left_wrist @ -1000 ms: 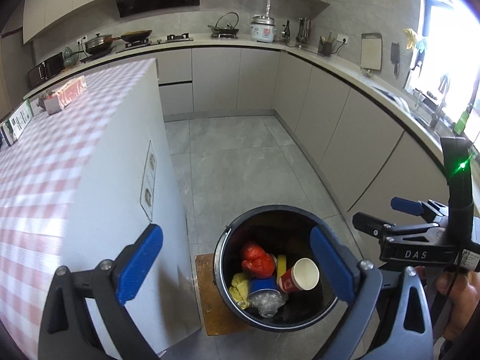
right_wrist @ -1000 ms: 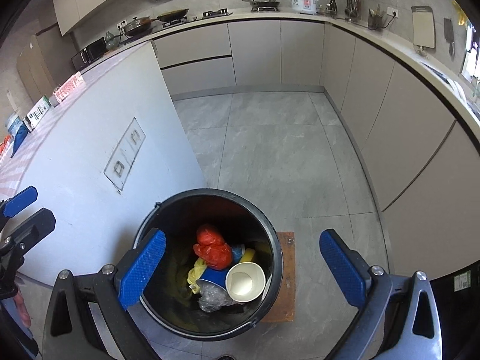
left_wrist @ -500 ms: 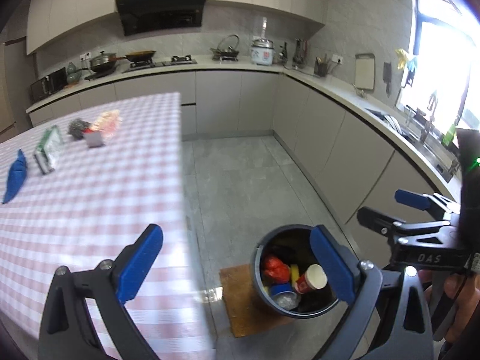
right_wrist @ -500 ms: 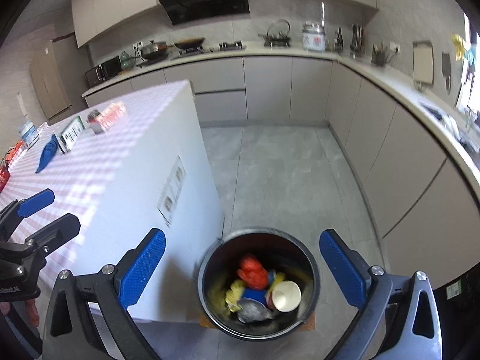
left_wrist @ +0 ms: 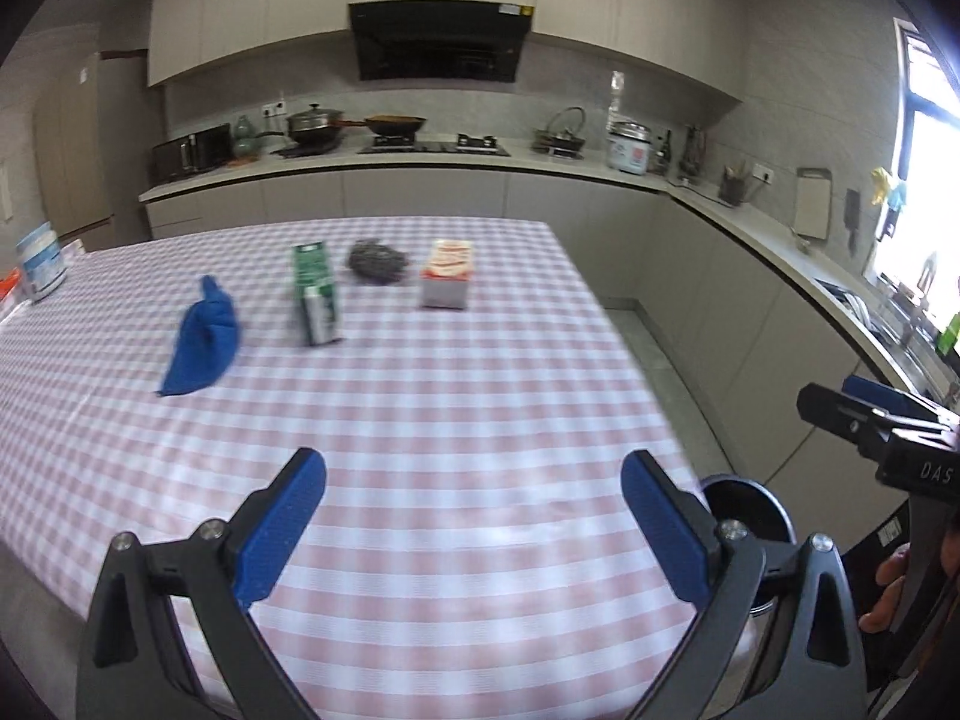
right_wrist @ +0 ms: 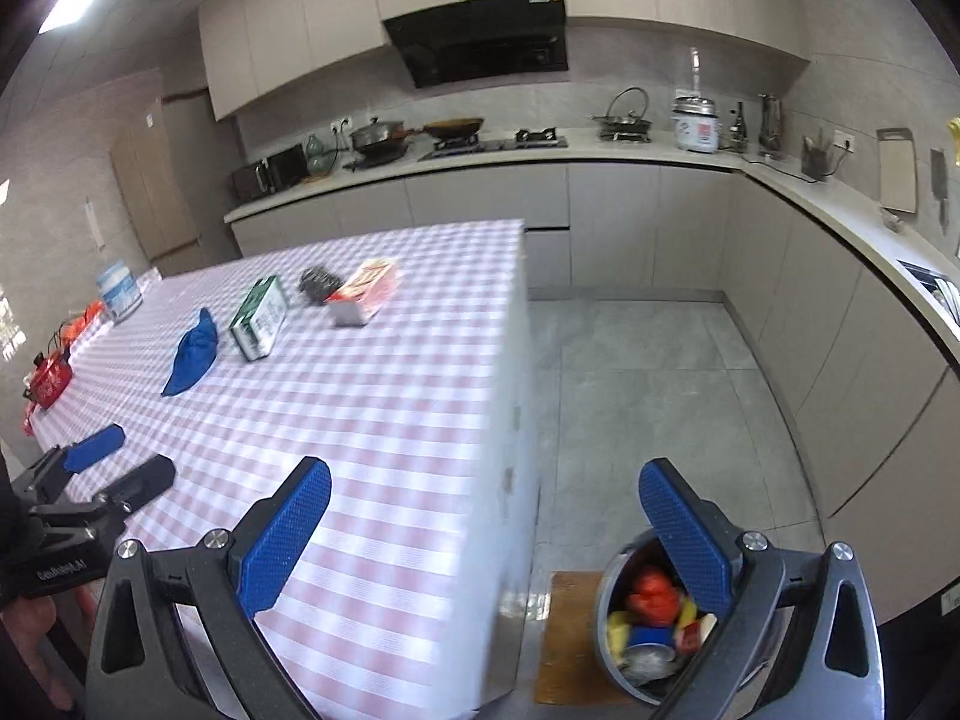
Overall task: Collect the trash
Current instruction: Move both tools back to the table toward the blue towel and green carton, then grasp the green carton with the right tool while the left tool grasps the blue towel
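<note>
My left hand-held gripper [left_wrist: 474, 516] spread, empty, over table [left_wrist: 456, 420], right hand-held gripper [right_wrist: 486, 531] spread, empty, bin [right_wrist: 606, 618] below, holding trash.

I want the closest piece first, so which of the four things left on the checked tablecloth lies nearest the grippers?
The blue pouch, leftmost of the row and nearer than the green carton.

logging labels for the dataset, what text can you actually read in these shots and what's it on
"DAS" on the right gripper body, cut off at the frame edge.
Pale lettering on the left gripper body: too blurred to read.
Print on the green carton, pink box and white tub: blurred, unreadable.
</note>
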`<state>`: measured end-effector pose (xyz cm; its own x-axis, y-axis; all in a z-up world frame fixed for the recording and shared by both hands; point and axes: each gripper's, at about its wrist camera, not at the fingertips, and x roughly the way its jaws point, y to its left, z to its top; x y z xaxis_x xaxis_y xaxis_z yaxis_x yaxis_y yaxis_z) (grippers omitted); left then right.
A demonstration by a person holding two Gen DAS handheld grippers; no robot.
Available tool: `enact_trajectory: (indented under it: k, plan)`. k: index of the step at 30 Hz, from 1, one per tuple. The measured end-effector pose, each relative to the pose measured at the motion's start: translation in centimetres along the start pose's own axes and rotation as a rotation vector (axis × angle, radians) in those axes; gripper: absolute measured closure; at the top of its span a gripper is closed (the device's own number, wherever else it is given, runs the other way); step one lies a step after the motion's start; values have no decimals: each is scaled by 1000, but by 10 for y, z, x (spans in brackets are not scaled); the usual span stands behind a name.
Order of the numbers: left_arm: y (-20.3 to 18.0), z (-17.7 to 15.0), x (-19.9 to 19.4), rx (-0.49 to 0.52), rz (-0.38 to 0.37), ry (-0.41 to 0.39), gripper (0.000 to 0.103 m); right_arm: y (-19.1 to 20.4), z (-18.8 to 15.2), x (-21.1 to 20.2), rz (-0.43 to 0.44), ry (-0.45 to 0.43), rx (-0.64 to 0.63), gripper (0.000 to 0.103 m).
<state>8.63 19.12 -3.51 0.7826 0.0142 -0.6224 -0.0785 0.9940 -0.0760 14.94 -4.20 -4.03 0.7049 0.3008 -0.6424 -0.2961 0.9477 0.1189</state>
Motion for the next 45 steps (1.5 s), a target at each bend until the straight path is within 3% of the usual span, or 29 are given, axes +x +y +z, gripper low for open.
enact_trajectory:
  k: [6, 15, 28, 38, 45]
  plan:
    - [86, -1, -3, -40, 55, -3, 4, 73, 8, 28, -54, 12, -31, 0]
    - [180, -2, 0, -89, 114, 19, 5, 160, 18, 59, -35, 10, -100, 0]
    - [216, 12, 22, -111, 124, 20, 11, 187, 47, 91, -4, -18, -112, 0]
    - [223, 40, 77, -113, 145, 55, 16, 201, 85, 160, 96, 3, -132, 0]
    - [227, 49, 103, -132, 149, 68, 16, 207, 105, 203, 114, 15, -155, 10]
